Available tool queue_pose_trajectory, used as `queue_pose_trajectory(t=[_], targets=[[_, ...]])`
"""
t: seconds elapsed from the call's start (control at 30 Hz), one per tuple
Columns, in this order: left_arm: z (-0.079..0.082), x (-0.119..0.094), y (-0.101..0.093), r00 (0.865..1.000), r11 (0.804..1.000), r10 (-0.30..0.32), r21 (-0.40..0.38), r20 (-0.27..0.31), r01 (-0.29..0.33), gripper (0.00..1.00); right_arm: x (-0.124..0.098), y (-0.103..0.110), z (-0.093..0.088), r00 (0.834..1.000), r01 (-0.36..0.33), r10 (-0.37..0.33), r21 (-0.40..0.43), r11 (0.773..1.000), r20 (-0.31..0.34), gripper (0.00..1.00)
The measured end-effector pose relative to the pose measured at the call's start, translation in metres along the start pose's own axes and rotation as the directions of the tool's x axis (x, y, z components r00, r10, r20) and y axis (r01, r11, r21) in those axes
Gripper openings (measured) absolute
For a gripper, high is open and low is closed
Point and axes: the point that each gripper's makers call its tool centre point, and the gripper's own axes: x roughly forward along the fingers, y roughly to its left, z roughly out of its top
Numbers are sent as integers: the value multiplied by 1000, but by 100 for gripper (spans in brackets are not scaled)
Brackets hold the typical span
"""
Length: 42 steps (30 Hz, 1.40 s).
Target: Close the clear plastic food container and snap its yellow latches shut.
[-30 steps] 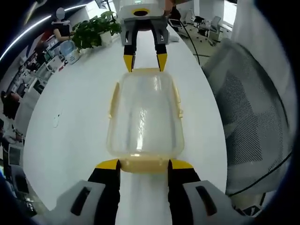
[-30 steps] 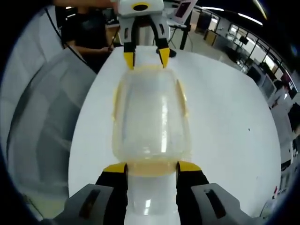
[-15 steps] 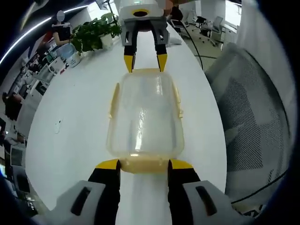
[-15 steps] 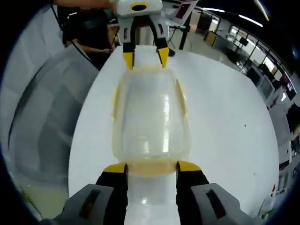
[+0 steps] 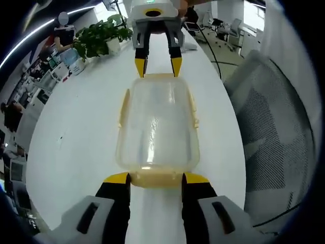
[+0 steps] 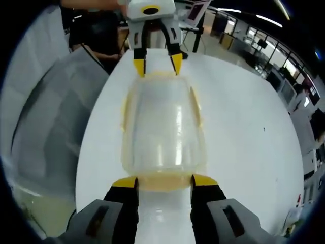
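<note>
Both the left gripper (image 5: 151,179) and right gripper (image 6: 164,182) stand spread, bracketing the container (image 5: 156,127) at its short ends. It sits near the tabletop (image 5: 81,132) edge; uneven pressing on the yellow latches (image 5: 194,109) might skid it off.

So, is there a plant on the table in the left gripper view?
Yes, a green plant stands on the white table beyond the container.
</note>
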Motion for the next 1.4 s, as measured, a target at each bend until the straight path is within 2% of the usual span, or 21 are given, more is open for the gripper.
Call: queue_pose_trajectory(t=[0.23,0.67,0.93,1.4], targets=[[13,8,0,1000,1000,-5,-4,5,5,39,-7,-2,-14,1000,-5,5,2,1000,-5,38],[26,17,2,1000,1000,-15,-8,21,16,39,-17,-3,-26,1000,-15,15,2,1000,-6,38],[41,24,2,999,1000,-19,-11,30,20,39,-25,-6,-40,1000,-23,23,4,1000,-14,38],[56,35,5,999,1000,-19,-14,38,19,39,-33,-9,-56,999,-33,33,11,999,-17,38]])
